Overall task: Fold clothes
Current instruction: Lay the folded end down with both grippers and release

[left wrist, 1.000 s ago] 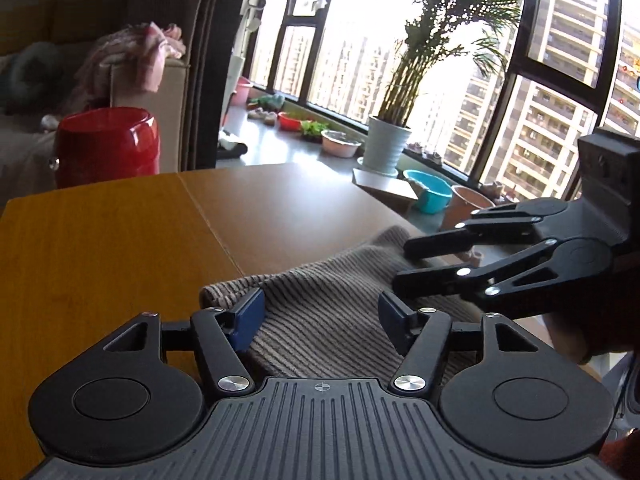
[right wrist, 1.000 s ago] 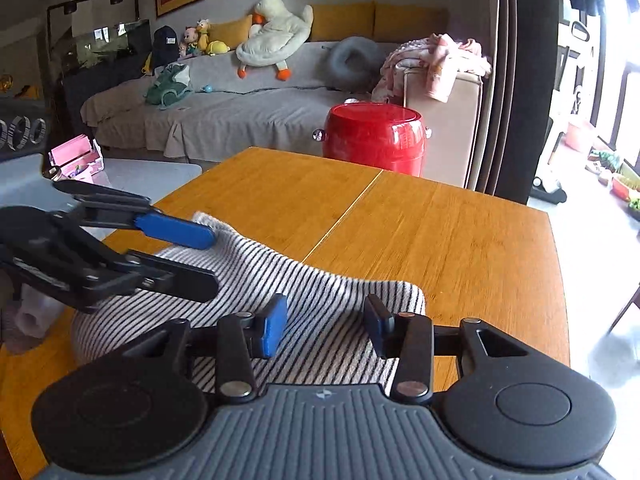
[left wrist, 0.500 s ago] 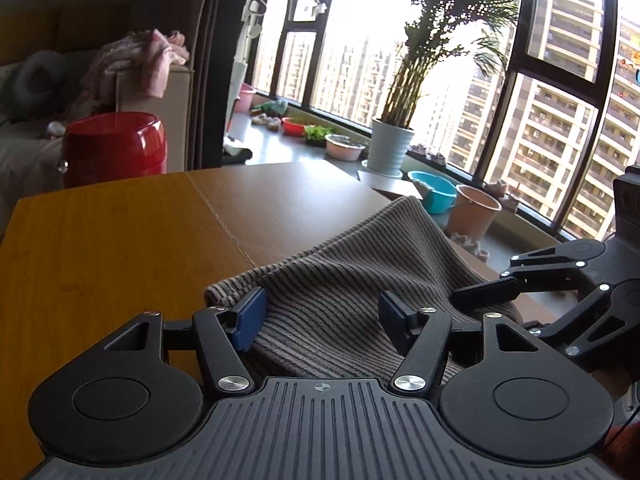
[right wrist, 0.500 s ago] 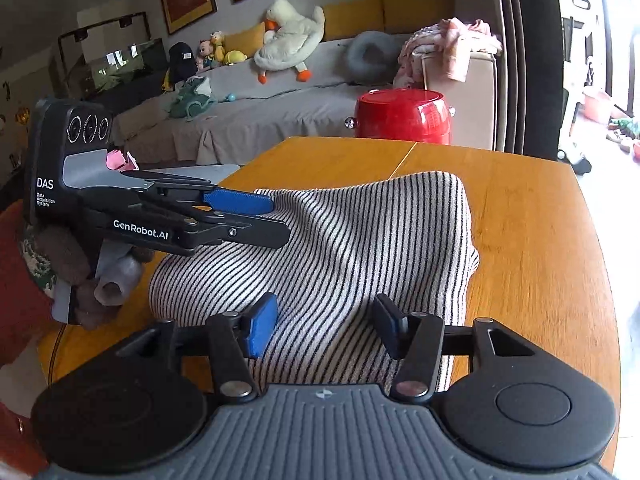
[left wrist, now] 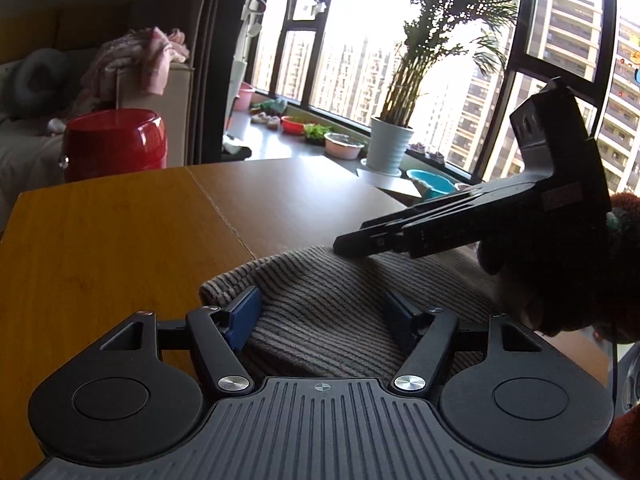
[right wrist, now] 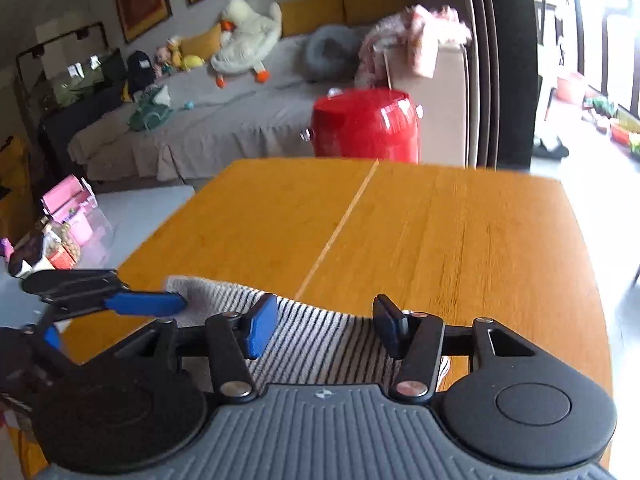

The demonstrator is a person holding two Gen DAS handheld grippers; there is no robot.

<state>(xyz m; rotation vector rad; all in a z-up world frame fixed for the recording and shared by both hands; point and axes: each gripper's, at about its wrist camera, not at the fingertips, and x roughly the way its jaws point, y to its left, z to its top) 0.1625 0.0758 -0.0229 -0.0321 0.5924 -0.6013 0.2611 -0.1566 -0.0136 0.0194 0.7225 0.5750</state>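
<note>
Wooden worktop (right wrist: 460,232) carries your striped garment (left wrist: 336,304); left gripper (left wrist: 324,316) and right gripper (right wrist: 324,326) jaws spread wide over it, gripping nothing.

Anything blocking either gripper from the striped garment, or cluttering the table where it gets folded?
Nothing visible. The left gripper and right gripper are both open, right over the grey striped knit garment. The orange wooden table beyond it is bare; the red glossy container stands behind its far edge.
</note>
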